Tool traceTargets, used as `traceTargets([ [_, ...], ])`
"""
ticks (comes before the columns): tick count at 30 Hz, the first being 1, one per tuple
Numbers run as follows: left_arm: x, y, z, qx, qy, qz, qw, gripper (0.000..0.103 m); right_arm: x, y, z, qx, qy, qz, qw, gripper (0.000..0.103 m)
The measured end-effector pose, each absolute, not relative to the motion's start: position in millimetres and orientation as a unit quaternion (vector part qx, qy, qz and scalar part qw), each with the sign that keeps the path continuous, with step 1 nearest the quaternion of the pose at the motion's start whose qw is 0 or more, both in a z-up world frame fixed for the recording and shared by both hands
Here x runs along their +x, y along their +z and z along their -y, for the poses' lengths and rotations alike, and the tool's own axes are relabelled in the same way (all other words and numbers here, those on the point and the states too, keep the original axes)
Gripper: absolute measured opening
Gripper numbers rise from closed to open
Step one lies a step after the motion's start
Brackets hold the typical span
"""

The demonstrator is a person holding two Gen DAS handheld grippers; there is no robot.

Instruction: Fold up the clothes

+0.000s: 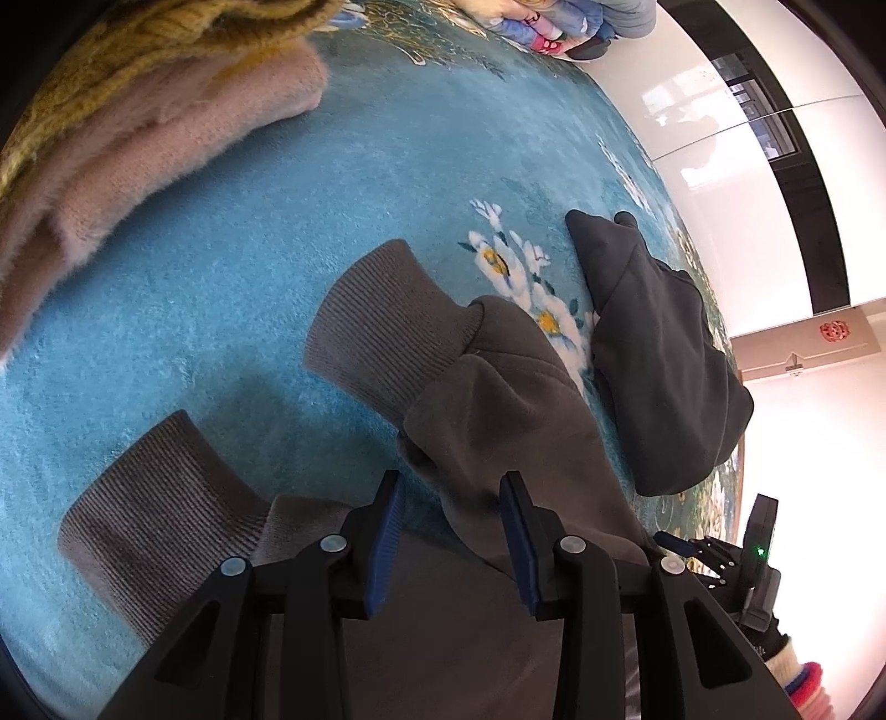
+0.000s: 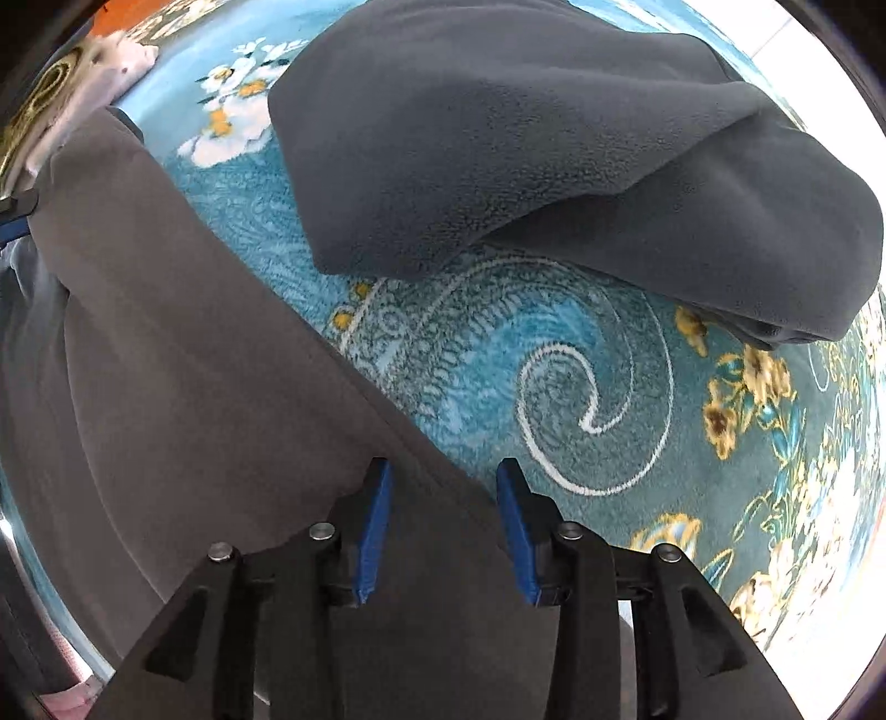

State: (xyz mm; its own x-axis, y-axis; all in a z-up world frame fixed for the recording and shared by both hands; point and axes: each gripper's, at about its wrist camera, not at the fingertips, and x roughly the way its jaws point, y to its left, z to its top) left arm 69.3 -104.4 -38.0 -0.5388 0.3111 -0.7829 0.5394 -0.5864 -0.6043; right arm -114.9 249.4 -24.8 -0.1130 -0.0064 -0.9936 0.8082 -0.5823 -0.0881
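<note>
A grey-brown sweatshirt (image 1: 498, 399) lies on the blue carpet (image 1: 232, 266), both ribbed cuffs (image 1: 382, 327) pointing away from me. My left gripper (image 1: 451, 487) is open, its blue-padded fingers (image 1: 387, 531) straddling a bunched fold of one sleeve. In the right wrist view the same sweatshirt (image 2: 183, 360) fills the left side. My right gripper (image 2: 443, 476) is open over the garment's slanting edge, with cloth lying between its fingers (image 2: 374, 515). A dark grey fleece garment (image 2: 526, 144) lies just beyond, also seen as the dark fleece (image 1: 653, 343) in the left view.
A fuzzy pink sweater (image 1: 138, 166) and a mustard knit (image 1: 166, 27) lie at the far left. Folded clothes (image 1: 559, 27) are piled at the carpet's far edge. White glossy floor (image 1: 692, 111) borders the carpet. The other gripper and a gloved hand (image 1: 769, 637) show at lower right.
</note>
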Motion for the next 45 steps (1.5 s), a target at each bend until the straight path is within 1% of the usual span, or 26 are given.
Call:
traceTargets([
  [1,69.6,-39.4,104.4,0.474,-0.753,-0.450,0.075,0.039,-112.2,-24.6,-251.0,0.591,-0.666,-0.337,0.307,0.033],
  [2,69.9,-41.0,104.7,0.475,-0.751,-0.452,0.076,0.039,-109.2,-24.3,-252.7,0.590,-0.667,-0.334,0.308,0.025],
  [4,70.5,-43.6,106.1,0.476,-0.748,-0.456,0.077,0.039,-97.1,-23.4,-252.9,0.572,-0.674,-0.355,0.303,0.011],
  [7,71.1,-44.1,106.5,0.476,-0.748,-0.455,0.081,0.039,-83.1,-18.3,-256.8,0.548,-0.688,-0.375,0.293,0.006],
  [8,70.9,-43.6,106.1,0.475,-0.748,-0.456,0.078,0.039,-79.7,-14.2,-259.6,0.540,-0.695,-0.376,0.290,0.005],
  [11,70.0,-38.1,106.5,0.466,-0.753,-0.459,0.070,0.039,-85.0,21.9,-273.9,0.507,-0.740,-0.343,0.279,0.004],
  [12,69.9,-36.6,106.8,0.464,-0.754,-0.460,0.069,0.039,-93.6,24.3,-271.3,0.507,-0.746,-0.337,0.270,0.004],
  [13,69.9,-35.2,107.1,0.463,-0.755,-0.461,0.067,0.043,-102.9,25.8,-268.0,0.508,-0.751,-0.331,0.261,0.004],
  [14,69.8,-33.8,107.4,0.461,-0.755,-0.461,0.066,0.052,-112.1,27.3,-264.7,0.509,-0.756,-0.326,0.252,0.004],
  [15,69.8,-32.4,107.6,0.459,-0.756,-0.462,0.065,0.056,-121.4,28.8,-261.4,0.510,-0.761,-0.320,0.243,0.004],
  [16,69.7,-31.0,107.9,0.457,-0.757,-0.463,0.064,0.059,-130.6,30.3,-258.1,0.511,-0.766,-0.314,0.233,0.004],
  [21,69.4,-23.9,109.3,0.447,-0.761,-0.466,0.058,0.059,-176.9,37.9,-241.6,0.513,-0.788,-0.285,0.187,0.004],
  [24,83.5,-25.4,115.9,0.451,-0.762,-0.460,0.071,0.059,-204.7,42.4,-231.7,0.514,-0.800,-0.266,0.158,0.005],
  [26,91.2,-27.5,118.4,0.450,-0.760,-0.463,0.081,0.059,-195.0,53.1,-234.8,0.509,-0.805,-0.260,0.160,0.005],
  [28,96.8,-26.6,120.1,0.448,-0.758,-0.467,0.085,0.059,-184.0,64.2,-238.4,0.504,-0.809,-0.255,0.163,0.010],
  [29,96.7,-25.0,119.2,0.448,-0.759,-0.464,0.085,0.059,-178.5,69.8,-240.2,0.502,-0.811,-0.252,0.164,0.015],
  [30,97.6,-23.4,117.1,0.451,-0.763,-0.455,0.086,0.059,-173.0,75.3,-242.0,0.499,-0.813,-0.249,0.165,0.026],
  [31,98.5,-21.8,114.9,0.454,-0.767,-0.446,0.088,0.059,-163.0,85.4,-246.4,0.492,-0.821,-0.238,0.166,0.041],
  [33,101.2,-19.9,110.6,0.464,-0.772,-0.422,0.097,0.059,-150.8,104.2,-266.0,0.484,-0.834,-0.206,0.164,0.051],
  [35,108.1,-19.2,107.6,0.472,-0.774,-0.409,0.105,0.059,-137.7,119.8,-293.2,0.482,-0.846,-0.167,0.153,0.052],
  [38,119.5,-18.1,107.9,0.482,-0.773,-0.395,0.122,0.059,-114.0,120.5,-351.5,0.500,-0.852,-0.093,0.120,0.057],
  [40,126.9,-15.9,109.8,0.483,-0.773,-0.390,0.131,0.059,-89.5,114.1,-395.2,0.516,-0.851,-0.052,0.081,0.057],
  [45,146.0,-11.4,119.9,0.471,-0.767,-0.413,0.140,0.059,-24.5,96.5,-496.6,0.542,-0.838,0.061,-0.017,0.057],
])
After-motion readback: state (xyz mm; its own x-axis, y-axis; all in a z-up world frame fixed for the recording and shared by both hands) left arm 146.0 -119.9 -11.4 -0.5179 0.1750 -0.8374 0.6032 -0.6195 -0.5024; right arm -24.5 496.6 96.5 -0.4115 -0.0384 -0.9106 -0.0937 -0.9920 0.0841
